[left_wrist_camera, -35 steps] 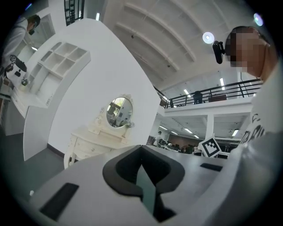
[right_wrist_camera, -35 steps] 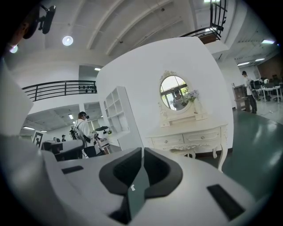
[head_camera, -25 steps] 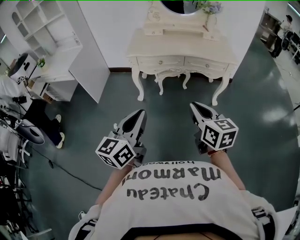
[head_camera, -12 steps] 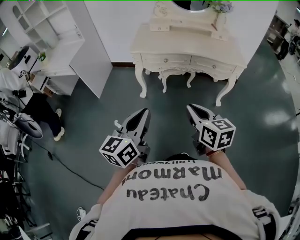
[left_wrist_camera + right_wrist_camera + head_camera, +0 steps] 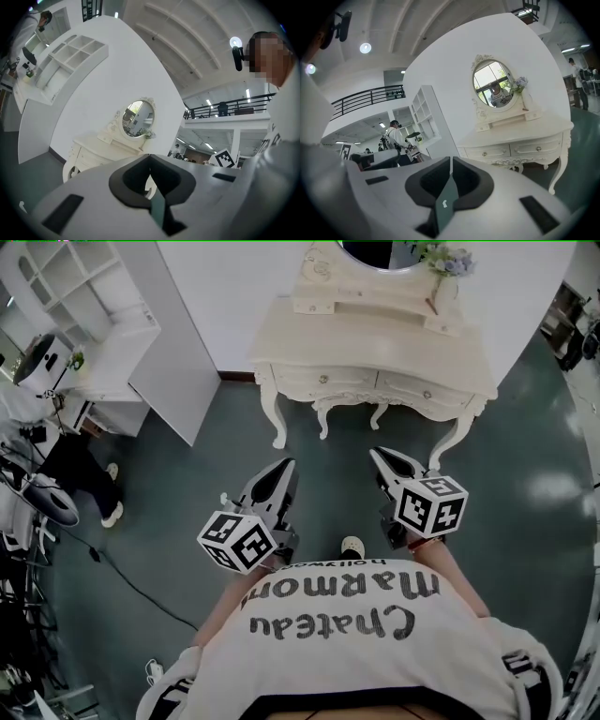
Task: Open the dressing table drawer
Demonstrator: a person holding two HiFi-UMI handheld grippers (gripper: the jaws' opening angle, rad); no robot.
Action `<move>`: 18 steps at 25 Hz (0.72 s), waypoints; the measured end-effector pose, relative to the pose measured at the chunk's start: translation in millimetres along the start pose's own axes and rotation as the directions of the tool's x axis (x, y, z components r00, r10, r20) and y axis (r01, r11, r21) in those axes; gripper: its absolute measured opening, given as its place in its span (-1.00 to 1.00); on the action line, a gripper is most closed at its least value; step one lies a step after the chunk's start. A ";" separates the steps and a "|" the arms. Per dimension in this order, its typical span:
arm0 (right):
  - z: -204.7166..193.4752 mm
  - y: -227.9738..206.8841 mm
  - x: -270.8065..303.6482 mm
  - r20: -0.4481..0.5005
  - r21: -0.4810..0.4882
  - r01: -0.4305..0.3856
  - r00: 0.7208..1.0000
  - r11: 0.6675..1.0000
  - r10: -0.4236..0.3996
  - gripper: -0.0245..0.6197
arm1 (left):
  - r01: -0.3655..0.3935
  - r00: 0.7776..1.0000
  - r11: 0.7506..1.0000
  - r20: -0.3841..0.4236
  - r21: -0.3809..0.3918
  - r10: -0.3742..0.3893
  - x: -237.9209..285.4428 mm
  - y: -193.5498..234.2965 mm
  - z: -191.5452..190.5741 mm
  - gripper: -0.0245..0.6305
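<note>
The cream-white dressing desk with curly legs (image 5: 375,338) stands against the white wall (image 5: 248,277), straight in front of the person. Its two front drawers sit side by side under the top. They are the left drawer (image 5: 305,381) and the right drawer (image 5: 442,397), and both are pushed all the way in. Each has a small round knob (image 5: 324,379) in the middle. An oval mirror (image 5: 380,249) stands at the back of the desk, with a little bunch of pale flowers (image 5: 448,259) beside it on the right. The left gripper (image 5: 284,465) and the right gripper (image 5: 377,454) are held low over the dark green floor (image 5: 525,521). They are well apart from the desk, and both point at it. They touch nothing. In the left gripper view the jaws are pressed together with nothing between them. The right gripper view shows the same for the right gripper. The person wears a white shirt with black letters (image 5: 342,615). One pale shoe (image 5: 352,547) shows on the floor between the grippers. To the left stands a white shelf unit (image 5: 84,306), and another person in a white top and dark trousers (image 5: 70,460) is beside it.
</note>
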State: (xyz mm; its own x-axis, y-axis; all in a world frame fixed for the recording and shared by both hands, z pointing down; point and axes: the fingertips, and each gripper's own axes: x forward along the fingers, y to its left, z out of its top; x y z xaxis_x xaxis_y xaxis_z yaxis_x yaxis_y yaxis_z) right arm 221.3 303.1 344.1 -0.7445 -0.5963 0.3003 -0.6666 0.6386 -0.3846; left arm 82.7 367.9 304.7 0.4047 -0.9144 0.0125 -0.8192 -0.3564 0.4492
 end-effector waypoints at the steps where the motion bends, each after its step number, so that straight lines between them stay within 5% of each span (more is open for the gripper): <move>1: 8.7 -8.5 6.8 0.004 -0.006 -0.008 1.000 1.000 0.008 -0.81 | -0.007 1.000 1.000 0.015 -0.001 0.007 11.6 2.8 4.9 -0.85; 18: 122.7 -106.2 85.7 0.123 -0.037 -0.149 0.981 0.988 0.153 -0.81 | -0.092 0.987 0.996 0.131 0.004 0.091 148.3 31.2 40.4 -0.85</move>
State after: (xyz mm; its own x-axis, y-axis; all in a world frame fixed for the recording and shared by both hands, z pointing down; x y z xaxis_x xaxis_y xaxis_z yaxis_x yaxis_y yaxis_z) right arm 232.8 124.5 303.6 -0.8272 -0.5470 0.1288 -0.5490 0.7378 -0.3928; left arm 100.8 213.4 284.4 0.2722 -0.9601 -0.0636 -0.8545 -0.2715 0.4429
